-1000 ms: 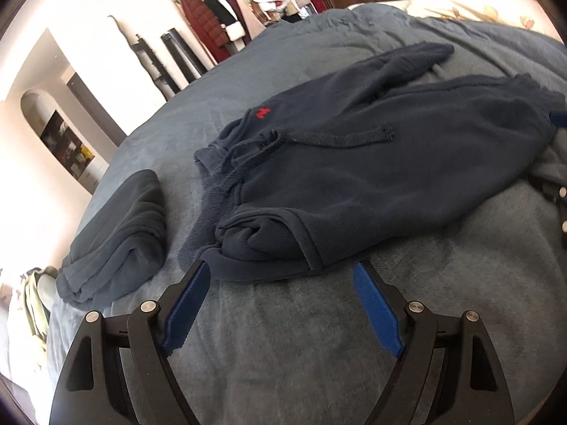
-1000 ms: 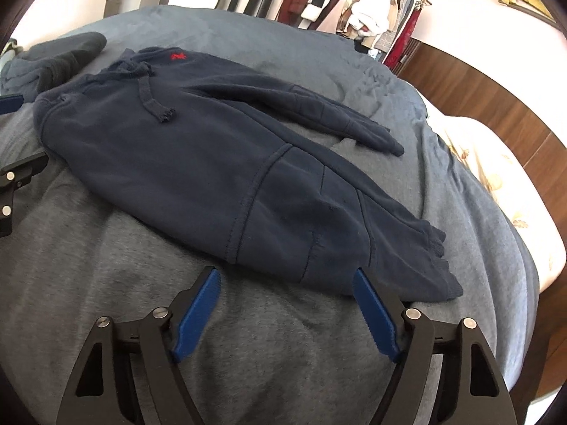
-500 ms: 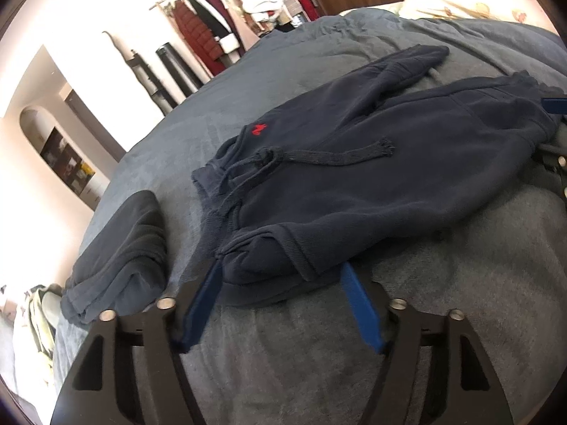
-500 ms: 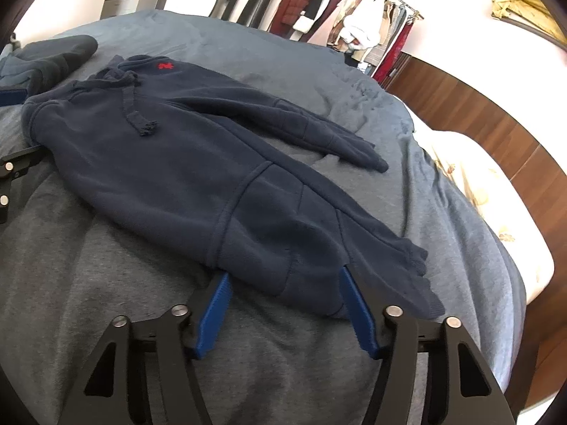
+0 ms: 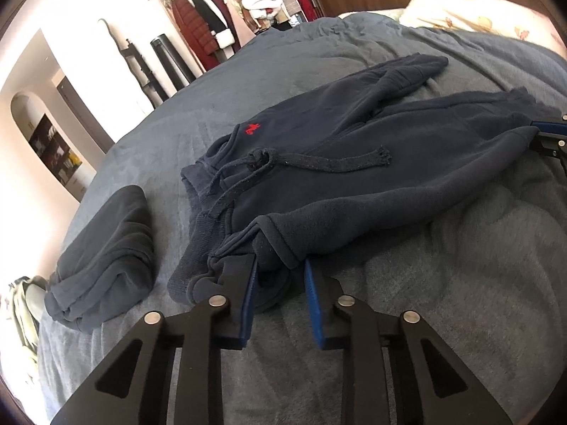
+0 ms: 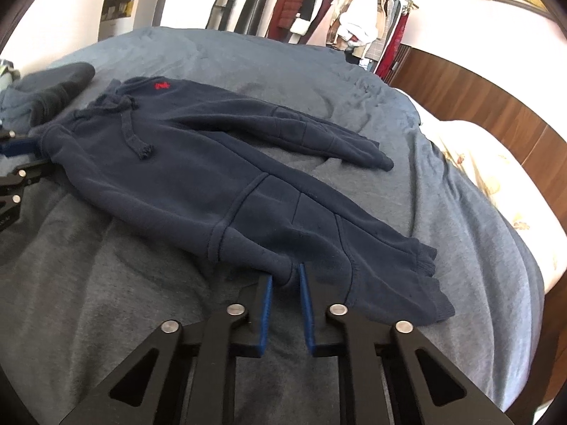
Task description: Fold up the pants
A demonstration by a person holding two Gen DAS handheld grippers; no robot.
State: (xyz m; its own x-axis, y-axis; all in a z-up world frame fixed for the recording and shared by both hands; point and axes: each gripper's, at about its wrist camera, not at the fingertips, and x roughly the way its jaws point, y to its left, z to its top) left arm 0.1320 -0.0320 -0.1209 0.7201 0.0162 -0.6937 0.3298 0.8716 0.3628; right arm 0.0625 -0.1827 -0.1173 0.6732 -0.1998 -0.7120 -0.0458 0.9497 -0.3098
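Note:
Navy sweatpants [image 5: 372, 163] with a red logo and a drawstring lie spread on the bed, waist to the left and legs to the right. My left gripper [image 5: 280, 269] is closing on the near corner of the waistband, and bunched fabric fills the gap between its blue pads. In the right wrist view the pants [image 6: 177, 163] run from upper left to lower right. There my right gripper [image 6: 285, 276] is shut on a pinch of the near leg's edge, a little above the cuff. Each gripper shows at the edge of the other's view.
A folded dark garment [image 5: 106, 248] lies on the grey-blue bedcover [image 5: 460, 301] left of the waistband. A pale patterned pillow [image 5: 460, 10] and a wooden headboard [image 6: 478, 88] are at the bed's far right. A clothes rack [image 5: 230, 10] stands behind the bed.
Both grippers stood open short of the pants' near edge. They have moved onto it and closed, the left on the waistband corner, the right on the leg's edge, bunching the fabric.

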